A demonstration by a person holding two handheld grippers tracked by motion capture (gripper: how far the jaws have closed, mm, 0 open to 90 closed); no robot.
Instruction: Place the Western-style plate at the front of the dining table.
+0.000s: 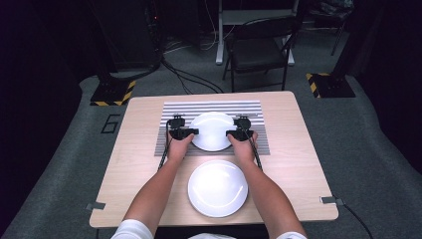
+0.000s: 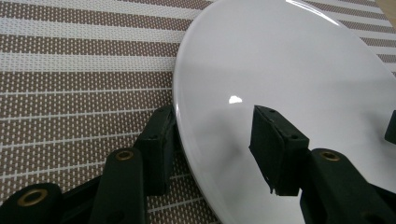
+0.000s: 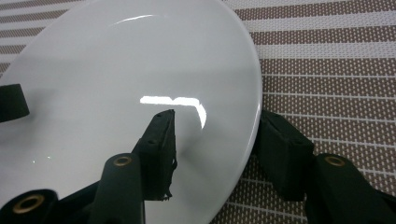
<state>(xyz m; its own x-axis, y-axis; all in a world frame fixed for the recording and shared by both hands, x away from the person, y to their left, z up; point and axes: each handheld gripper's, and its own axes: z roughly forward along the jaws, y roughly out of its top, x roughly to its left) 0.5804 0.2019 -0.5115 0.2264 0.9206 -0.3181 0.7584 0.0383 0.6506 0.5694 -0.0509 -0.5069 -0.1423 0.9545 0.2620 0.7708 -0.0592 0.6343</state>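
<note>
High view: a round glossy white plate (image 1: 213, 130) lies on the striped woven placemat (image 1: 171, 110), flanked by both hand-held grippers. Left hand-held gripper (image 2: 212, 144) and right hand-held gripper (image 3: 217, 151) each straddle opposite rim edges, jaws narrowed but not clearly clamping.

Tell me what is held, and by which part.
Nothing firmly yet: the left gripper and right gripper straddle opposite rims of the far white plate on the striped mat.

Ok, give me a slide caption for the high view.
Left gripper and right gripper straddle opposite rims of the far white plate on a striped placemat; a second plate sits nearer.
</note>
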